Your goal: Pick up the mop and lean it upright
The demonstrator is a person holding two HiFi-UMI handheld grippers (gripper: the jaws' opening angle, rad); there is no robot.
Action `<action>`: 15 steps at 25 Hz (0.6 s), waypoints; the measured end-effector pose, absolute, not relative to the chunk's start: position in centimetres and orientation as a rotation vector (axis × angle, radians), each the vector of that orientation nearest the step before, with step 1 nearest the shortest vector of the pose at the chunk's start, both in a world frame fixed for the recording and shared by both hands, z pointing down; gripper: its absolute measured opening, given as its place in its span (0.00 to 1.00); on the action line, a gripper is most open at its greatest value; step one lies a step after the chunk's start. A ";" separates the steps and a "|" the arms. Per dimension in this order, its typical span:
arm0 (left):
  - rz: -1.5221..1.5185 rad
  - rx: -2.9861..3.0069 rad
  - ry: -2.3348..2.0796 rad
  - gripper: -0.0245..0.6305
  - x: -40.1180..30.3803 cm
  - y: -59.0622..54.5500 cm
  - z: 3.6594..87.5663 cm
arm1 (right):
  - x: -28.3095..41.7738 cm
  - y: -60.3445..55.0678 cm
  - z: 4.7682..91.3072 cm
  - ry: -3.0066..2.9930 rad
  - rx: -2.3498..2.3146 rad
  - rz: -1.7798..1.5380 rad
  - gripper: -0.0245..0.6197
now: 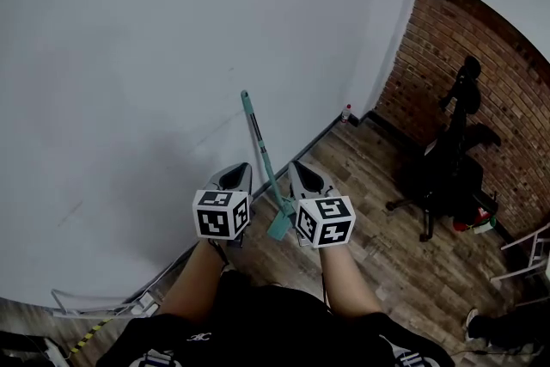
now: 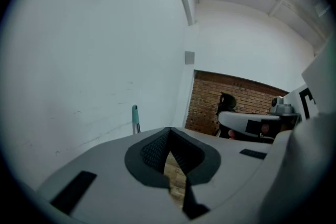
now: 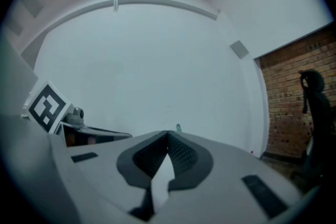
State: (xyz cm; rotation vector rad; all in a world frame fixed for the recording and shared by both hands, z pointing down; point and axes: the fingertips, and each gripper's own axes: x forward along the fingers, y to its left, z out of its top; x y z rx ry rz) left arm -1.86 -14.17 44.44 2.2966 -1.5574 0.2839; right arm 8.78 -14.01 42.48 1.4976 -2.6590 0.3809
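The mop (image 1: 260, 142) is a slim pole with a teal grip at its top end, a pale grey stretch below that, and teal again down to a small flat teal head (image 1: 281, 226). It stands leaning against the white wall (image 1: 129, 56). The head sits on the wooden floor (image 1: 387, 262) close to the foot of the wall, and the top end rests on the wall surface. Its long axis is close to upright, running from the head at the near end up and away to the tip, which tilts a little to the left.

The left hand-held gripper (image 1: 238, 171) is just to the left of the pole and the right hand-held gripper (image 1: 301, 170) is just to its right. Neither touches it. Each one's jaws are closed tip to tip with nothing between them. In both gripper views only the teal tip of the pole shows above the closed jaws.

Far to the right, a black office chair (image 1: 447, 168) stands before a brick wall (image 1: 507, 116).
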 end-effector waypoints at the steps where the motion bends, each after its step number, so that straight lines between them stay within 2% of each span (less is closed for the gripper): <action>1: 0.288 2.292 -1.559 0.03 -2.0 -14.8 44.8 | 8.6 -14.7 43.0 -2.659 1.488 0.392 0.06; 9: 0.251 2.256 -1.538 0.03 -4.8 -21.0 47.7 | 5.0 -20.9 45.8 -2.632 1.405 0.376 0.06; 15: 0.228 2.284 -1.490 0.03 -6.8 -27.9 48.8 | 1.4 -30.1 47.6 -2.593 1.384 0.312 0.06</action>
